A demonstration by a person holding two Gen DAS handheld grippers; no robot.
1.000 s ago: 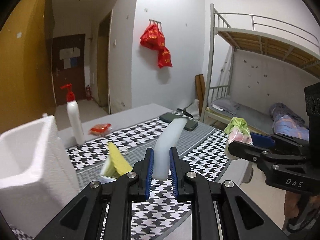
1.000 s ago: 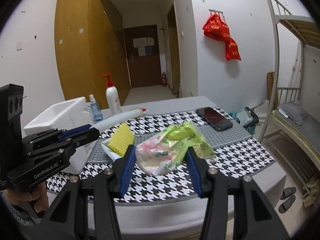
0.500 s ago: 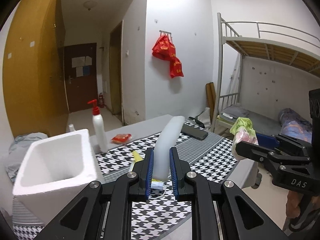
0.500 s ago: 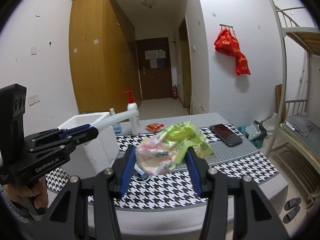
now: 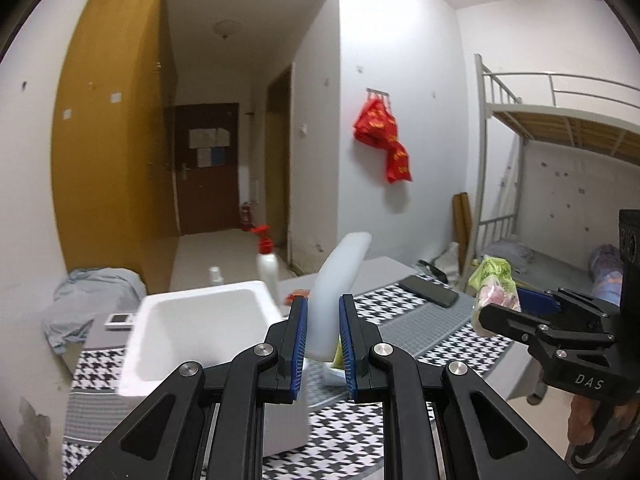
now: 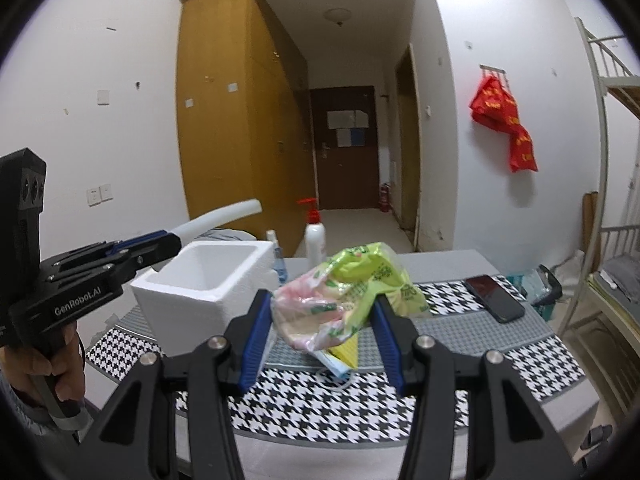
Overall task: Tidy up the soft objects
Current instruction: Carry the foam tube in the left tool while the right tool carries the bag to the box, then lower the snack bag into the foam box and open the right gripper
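Note:
My left gripper is shut on a curved white foam strip that sticks up and forward, also seen from the side as the foam strip in the right wrist view. A white foam box stands open-topped just left of and below it. My right gripper is shut on a crumpled green and pink plastic bag, held above the table right of the foam box. A yellow sponge lies on the table beneath the bag.
The table wears a black-and-white houndstooth cloth. On it lie a black phone at the right, a white pump bottle with a red top behind the box, and a small spray bottle. A bunk bed stands at right.
Both grippers rose and swung left with their loads. The foam box now sits right under the left gripper's tip, and the bag hangs beside the box.

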